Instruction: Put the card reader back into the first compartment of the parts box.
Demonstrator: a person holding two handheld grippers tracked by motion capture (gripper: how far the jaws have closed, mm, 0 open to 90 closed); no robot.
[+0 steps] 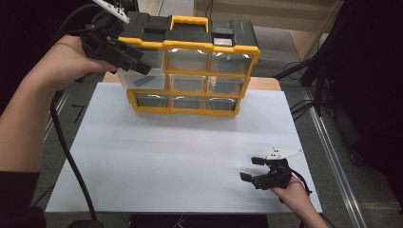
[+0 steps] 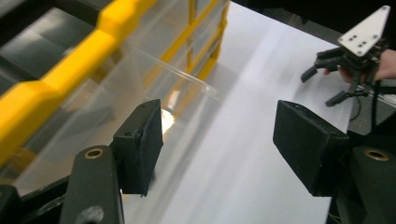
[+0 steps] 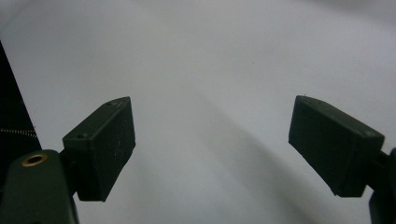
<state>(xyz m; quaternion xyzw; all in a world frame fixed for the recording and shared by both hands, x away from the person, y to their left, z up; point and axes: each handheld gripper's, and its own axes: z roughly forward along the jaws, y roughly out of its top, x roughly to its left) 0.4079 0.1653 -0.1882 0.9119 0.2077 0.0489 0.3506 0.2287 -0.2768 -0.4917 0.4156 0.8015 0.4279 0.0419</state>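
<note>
In the upper middle of the high view stands a yellow-and-black organizer case [image 1: 190,71], upright on the far edge of the white surface [image 1: 180,156], its carry handle on top and its front a grid of clear drawers in yellow frames. No brand, label or writing can be read on it in any view. At the upper left of the grid one clear drawer [image 1: 142,78] is pulled out toward the camera, standing proud of the frame; a dark small item lies inside it, too blurred to identify.

The left hand-held gripper [image 1: 135,64] is at the upper left of the high view, held by the person's left hand [image 1: 62,61], its tips just at the pulled-out drawer. In the left gripper view its two black pads stand wide apart with nothing between them; the left pad [image 2: 139,144] sits over the drawer's clear wall [image 2: 154,84], though whether it touches the wall cannot be told. A thick black cable [image 1: 71,161] trails from it down the left side of the frame.

The right hand-held gripper [image 1: 254,168] rests low at the lower right of the high view, near the front right corner of the surface, well apart from the case. Its jaws are spread wide and empty, with bare white surface between them in the right gripper view. It also shows at the upper right of the left gripper view, with its grey three-cornered plate [image 2: 366,30].
</note>
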